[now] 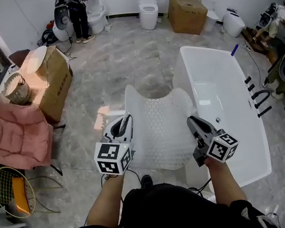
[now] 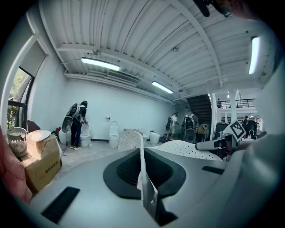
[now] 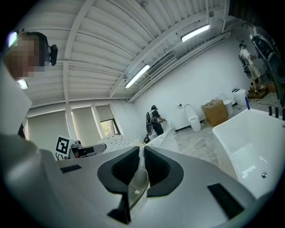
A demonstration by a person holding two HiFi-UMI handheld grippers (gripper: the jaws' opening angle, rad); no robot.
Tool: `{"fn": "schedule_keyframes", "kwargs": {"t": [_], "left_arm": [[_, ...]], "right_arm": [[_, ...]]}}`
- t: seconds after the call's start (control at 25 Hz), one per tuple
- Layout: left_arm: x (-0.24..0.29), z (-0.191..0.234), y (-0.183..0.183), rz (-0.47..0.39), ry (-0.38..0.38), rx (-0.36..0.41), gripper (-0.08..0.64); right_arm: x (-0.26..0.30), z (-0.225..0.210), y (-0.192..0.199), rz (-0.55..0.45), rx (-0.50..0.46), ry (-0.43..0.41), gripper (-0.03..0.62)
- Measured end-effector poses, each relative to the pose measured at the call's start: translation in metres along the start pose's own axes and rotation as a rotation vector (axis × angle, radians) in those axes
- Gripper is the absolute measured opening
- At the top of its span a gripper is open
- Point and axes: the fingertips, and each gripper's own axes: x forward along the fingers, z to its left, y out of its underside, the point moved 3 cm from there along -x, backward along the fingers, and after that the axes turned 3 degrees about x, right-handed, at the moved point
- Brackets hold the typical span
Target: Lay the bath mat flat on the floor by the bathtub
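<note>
The bath mat (image 1: 160, 129) is a white, perforated sheet hanging in the air between my two grippers, sagging in the middle with its far corners curling up. My left gripper (image 1: 125, 122) is shut on its near left edge; the thin mat edge (image 2: 141, 158) runs between the closed jaws. My right gripper (image 1: 195, 125) is shut on the near right edge, and the pinched mat (image 3: 141, 162) shows between its jaws. The white bathtub (image 1: 224, 100) stands on the floor just right of the mat, seen also as the bathtub (image 3: 249, 142) in the right gripper view.
A cardboard box (image 1: 52, 78) and a pink cushion (image 1: 15, 135) stand at the left. Toilets (image 1: 147, 3) and another box (image 1: 186, 12) line the far wall, where a person (image 1: 78, 12) stands. Black taps (image 1: 259, 98) sit on the tub's right rim. Grey marble floor (image 1: 101, 79) lies under the mat.
</note>
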Motion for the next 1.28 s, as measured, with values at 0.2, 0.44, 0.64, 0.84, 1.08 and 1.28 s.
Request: {"fn": "schedule_keyframes", "kwargs": {"t": [0.2, 0.44, 0.64, 0.84, 1.08, 1.28], "left_arm": [[0.019, 0.037, -0.002, 0.016, 0.004, 0.001, 0.014], [0.046, 0.065, 0.0, 0.045, -0.015, -0.018, 0.014], [0.084, 0.09, 0.004, 0.079, -0.044, -0.024, 0.015], [0.141, 0.129, 0.003, 0.107, -0.084, -0.026, 0.014], [0.232, 0.186, -0.018, 0.128, -0.11, -0.027, 0.014], [0.299, 0.214, -0.039, 0.118, -0.113, -0.027, 0.014]], "right_arm": [[0.043, -0.002, -0.002, 0.009, 0.016, -0.006, 0.047], [0.082, -0.023, -0.004, 0.015, 0.056, -0.024, 0.046], [0.128, -0.058, -0.007, 0.037, 0.096, -0.05, 0.046], [0.195, -0.102, -0.017, 0.062, 0.125, -0.089, 0.046], [0.289, -0.159, -0.052, 0.09, 0.15, -0.125, 0.047], [0.345, -0.197, -0.083, 0.107, 0.125, -0.16, 0.046]]}}
